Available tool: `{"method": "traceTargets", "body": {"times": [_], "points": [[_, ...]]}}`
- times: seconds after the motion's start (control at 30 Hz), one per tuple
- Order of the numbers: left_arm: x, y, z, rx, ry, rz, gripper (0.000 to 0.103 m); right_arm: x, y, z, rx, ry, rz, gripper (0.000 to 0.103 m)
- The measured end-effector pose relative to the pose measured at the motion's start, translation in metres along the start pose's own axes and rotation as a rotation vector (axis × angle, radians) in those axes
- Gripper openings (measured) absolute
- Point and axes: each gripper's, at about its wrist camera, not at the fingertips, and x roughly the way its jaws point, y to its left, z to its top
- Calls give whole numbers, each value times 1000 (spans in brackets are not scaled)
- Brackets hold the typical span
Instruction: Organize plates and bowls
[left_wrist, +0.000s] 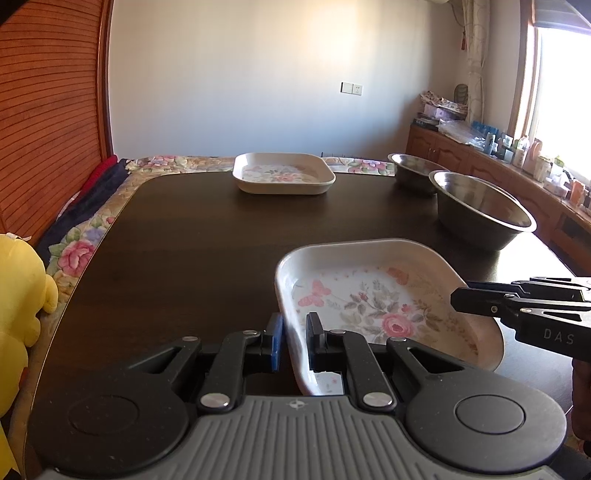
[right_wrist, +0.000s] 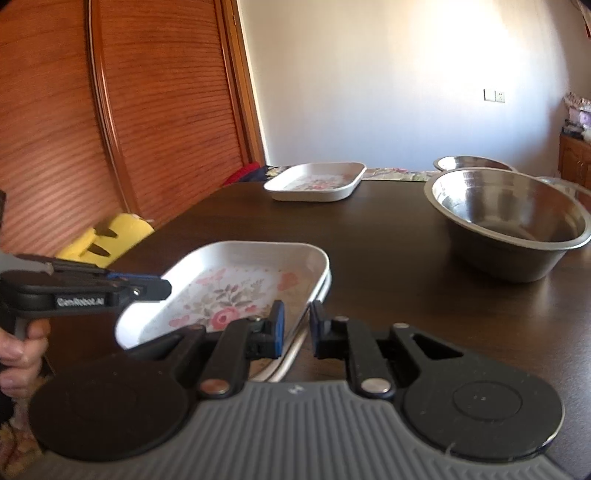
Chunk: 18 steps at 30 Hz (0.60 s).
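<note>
Both hand-held grippers, left (left_wrist: 294, 341) and right (right_wrist: 296, 329), apparently pinch opposite rims of the floral plate (left_wrist: 373, 295).

Home, a lived-in dining or bedroom-type room. Ahead of the jaws, dark wood table (left_wrist: 192, 236) with floral dishes and steel bowls on it. Beyond the far edge, floral quilt (left_wrist: 173, 162); also runs along the table's left side. Left of the jaws, ribbed wooden wardrobe door (left_wrist: 48, 122) and a yellow plush toy (left_wrist: 18, 306). Far right, low wooden cabinets (left_wrist: 454, 155) under a bright window (left_wrist: 565, 99), tops crowded with bottles and boxes. Patterned curtain (left_wrist: 476, 55) beside it. Plain white wall straight ahead with a wall socket (left_wrist: 351, 88).
</note>
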Motion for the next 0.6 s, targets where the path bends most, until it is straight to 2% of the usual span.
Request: {"method": "traceTargets", "body": {"times": [0.4, 0.6], "points": [[-1, 2, -2, -6, -6, 8, 16, -1, -2, -3, 9, -17, 12, 17], [-11, 4, 3, 4, -22, 17, 32, -8, -8, 3, 28, -40, 9, 17]]}}
